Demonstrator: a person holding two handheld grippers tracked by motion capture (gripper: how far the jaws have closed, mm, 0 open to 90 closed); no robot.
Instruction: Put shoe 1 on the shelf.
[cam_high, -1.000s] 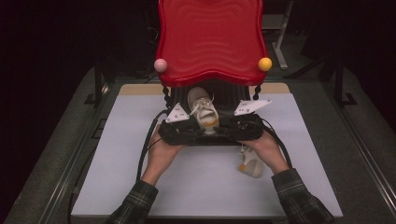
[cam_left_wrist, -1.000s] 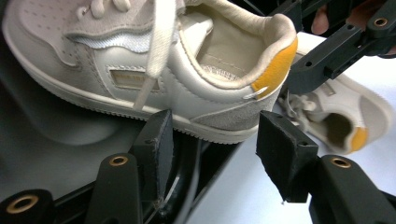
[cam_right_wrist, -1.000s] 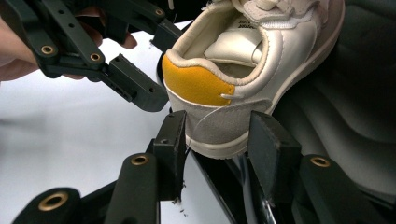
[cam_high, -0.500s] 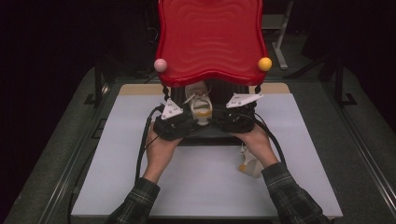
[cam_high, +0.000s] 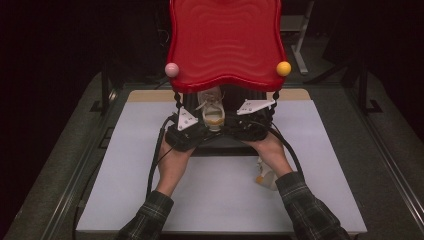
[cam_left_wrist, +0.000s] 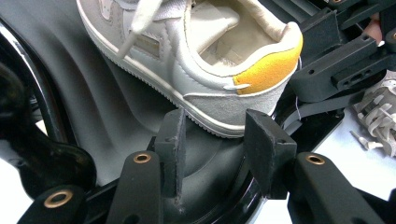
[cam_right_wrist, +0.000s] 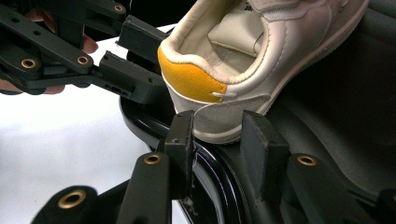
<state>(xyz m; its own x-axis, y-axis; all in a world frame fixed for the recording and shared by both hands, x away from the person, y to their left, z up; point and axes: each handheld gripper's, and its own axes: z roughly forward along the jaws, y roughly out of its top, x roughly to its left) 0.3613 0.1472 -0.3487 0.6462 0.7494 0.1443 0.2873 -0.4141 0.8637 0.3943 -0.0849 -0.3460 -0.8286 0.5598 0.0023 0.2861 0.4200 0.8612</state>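
a: where is the shoe?

b: the small white leather sneaker with a yellow suede heel patch (cam_high: 212, 111) sits at the centre of the high view, just under the front edge of the glossy red wavy plastic chair seat (cam_high: 226, 42). it rests on a dark moulded black tray (cam_left_wrist: 116, 121) (heel toward the person).

a: and the left gripper (cam_left_wrist: 215, 142)?

b: in the left gripper view its jaws have just been closing, with the sneaker's sole edge at lower centre between them. i cannot tell if the pads press on it.

a: the right gripper (cam_right_wrist: 218, 135)?

b: its jaws have been closing too and now flank the heel at lower centre of the right gripper view. contact looks likely but is unclear. a second crumpled white shoe (cam_high: 266, 175) lies on the pale grey table mat (cam_high: 125, 190), at lower right.
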